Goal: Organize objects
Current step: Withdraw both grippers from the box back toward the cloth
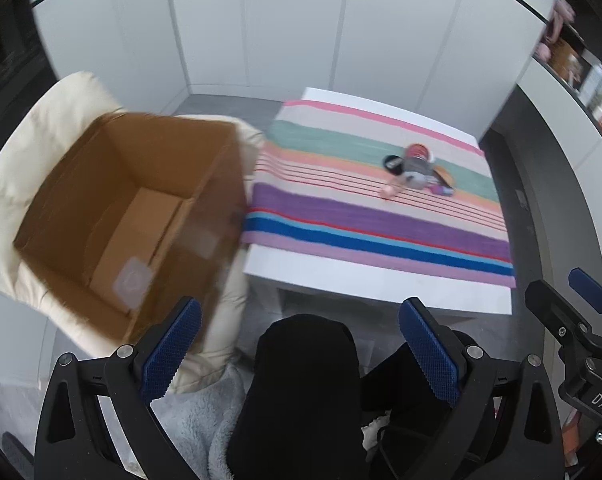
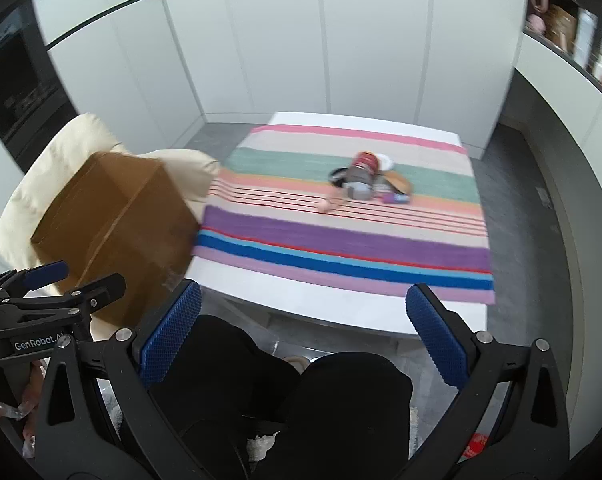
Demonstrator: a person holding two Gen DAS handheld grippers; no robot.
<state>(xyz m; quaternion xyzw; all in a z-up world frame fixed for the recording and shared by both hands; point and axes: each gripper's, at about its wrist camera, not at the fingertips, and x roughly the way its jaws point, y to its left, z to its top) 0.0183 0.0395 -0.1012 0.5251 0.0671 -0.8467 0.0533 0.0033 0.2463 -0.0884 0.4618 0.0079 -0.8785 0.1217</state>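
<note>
A small pile of objects (image 1: 417, 170) lies on a striped cloth (image 1: 361, 216) on a white table (image 1: 341, 276); it holds a grey-and-red jar, a pink piece, a purple piece and dark round items. The pile also shows in the right wrist view (image 2: 365, 182). An open, empty cardboard box (image 1: 129, 216) sits on a cream cushion (image 1: 29, 160) left of the table; the right wrist view (image 2: 117, 220) shows its outside. My left gripper (image 1: 301, 344) is open and empty, held above the person's black-clad knees. My right gripper (image 2: 305, 332) is open and empty too, short of the table's near edge.
White cabinet doors (image 2: 321, 40) stand behind the table. A shelf with jars and boxes (image 2: 581, 36) runs along the right wall. A dark oven front (image 2: 17, 92) is at the left. A grey fleece (image 1: 197, 416) lies by the knees. Grey floor surrounds the table.
</note>
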